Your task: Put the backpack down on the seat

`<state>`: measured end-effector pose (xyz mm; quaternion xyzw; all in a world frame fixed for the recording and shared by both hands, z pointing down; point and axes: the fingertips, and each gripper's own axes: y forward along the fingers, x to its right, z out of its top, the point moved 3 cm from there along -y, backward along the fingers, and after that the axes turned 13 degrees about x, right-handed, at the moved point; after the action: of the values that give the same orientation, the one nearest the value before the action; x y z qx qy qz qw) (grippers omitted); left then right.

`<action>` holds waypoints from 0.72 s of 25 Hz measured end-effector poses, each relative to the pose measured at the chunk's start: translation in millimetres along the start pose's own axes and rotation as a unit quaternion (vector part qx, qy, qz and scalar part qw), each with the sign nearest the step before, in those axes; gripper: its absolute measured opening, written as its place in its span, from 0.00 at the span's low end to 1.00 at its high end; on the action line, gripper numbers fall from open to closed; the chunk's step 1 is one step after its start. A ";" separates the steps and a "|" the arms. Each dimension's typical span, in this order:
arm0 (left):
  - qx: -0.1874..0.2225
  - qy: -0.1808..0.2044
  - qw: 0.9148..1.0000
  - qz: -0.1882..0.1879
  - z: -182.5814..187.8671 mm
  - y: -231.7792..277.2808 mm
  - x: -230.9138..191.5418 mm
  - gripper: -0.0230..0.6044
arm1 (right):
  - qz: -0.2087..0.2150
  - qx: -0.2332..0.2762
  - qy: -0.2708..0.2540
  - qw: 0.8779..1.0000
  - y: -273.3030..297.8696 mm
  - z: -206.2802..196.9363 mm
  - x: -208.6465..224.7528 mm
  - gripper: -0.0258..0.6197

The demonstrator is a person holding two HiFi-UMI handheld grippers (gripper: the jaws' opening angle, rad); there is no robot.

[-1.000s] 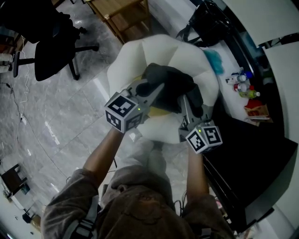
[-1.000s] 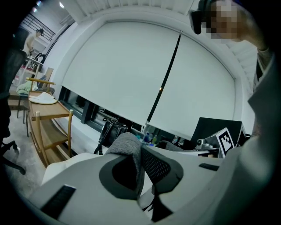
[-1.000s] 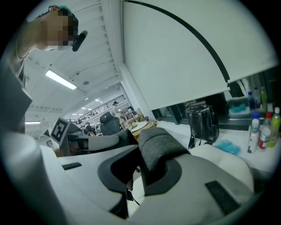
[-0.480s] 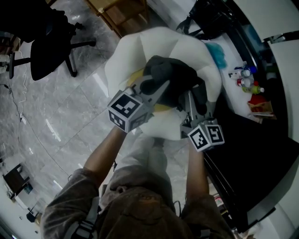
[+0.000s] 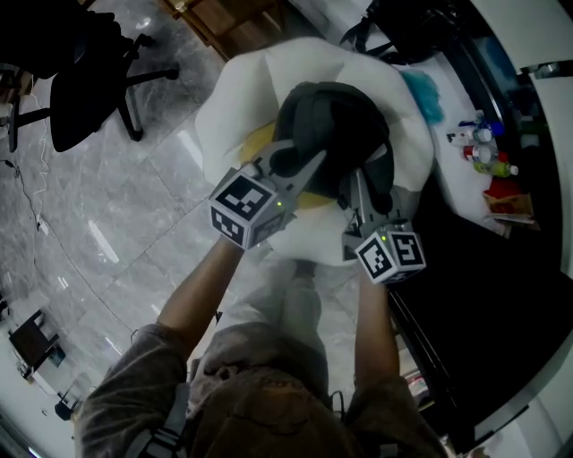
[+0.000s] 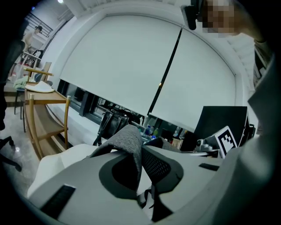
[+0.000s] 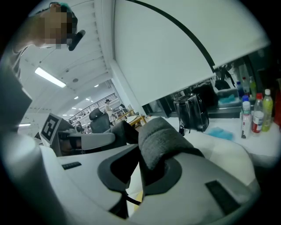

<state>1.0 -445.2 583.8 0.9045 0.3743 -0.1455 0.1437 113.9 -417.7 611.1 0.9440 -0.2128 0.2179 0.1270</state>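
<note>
so, my left gripper [image 5: 294, 164] and right gripper [image 5: 360, 186] each clamp a fold of the grey backpack [image 5: 336, 112] over the white seat [image 5: 237, 103]; it's perhaps touching, and letting go is left.

Dark grey backpack [image 5: 336, 121], white seat [image 5: 240, 100]

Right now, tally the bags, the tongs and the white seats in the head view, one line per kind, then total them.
Bags: 2, the gray backpack and the black bag.
Tongs: 2, the left tongs and the right tongs, both shut on the gray backpack.
White seats: 1, the white seat.
Total: 5.
</note>
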 end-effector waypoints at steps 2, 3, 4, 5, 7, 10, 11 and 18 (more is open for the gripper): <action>-0.004 0.002 1.000 -0.001 -9.0 5.2 -3.3 0.09 | -0.003 -0.002 -0.002 1.000 4.0 -7.9 7.4 0.09; -0.005 0.003 1.000 -0.002 -13.7 7.4 -5.0 0.09 | -0.004 -0.002 -0.003 1.000 6.3 -11.6 10.8 0.09; -0.006 0.005 1.000 -0.001 -18.3 9.4 -7.0 0.09 | -0.005 -0.002 -0.003 1.000 8.9 -14.9 14.2 0.10; -0.007 0.006 1.000 0.000 -22.9 11.1 -9.3 0.09 | -0.006 -0.001 -0.003 1.000 11.6 -18.0 17.2 0.10; -0.007 0.008 1.000 0.004 -31.7 13.9 -14.5 0.09 | -0.007 0.002 -0.005 1.000 17.0 -23.5 21.8 0.10; -0.009 0.010 1.000 0.013 -44.0 16.5 -22.6 0.10 | -0.010 -0.002 -0.013 1.000 24.3 -33.5 26.6 0.10; -0.010 0.011 1.000 0.018 -48.2 17.6 -25.6 0.10 | -0.011 -0.004 -0.013 1.000 26.5 -38.1 28.6 0.10; -0.006 0.012 0.999 0.041 -67.0 27.1 -37.9 0.11 | -0.027 -0.023 -0.010 0.999 33.2 -69.9 36.5 0.14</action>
<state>5.3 -463.0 663.3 0.9200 0.3390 -0.1263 0.1506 103.5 -436.2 694.0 0.9483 -0.1931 0.2000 0.1528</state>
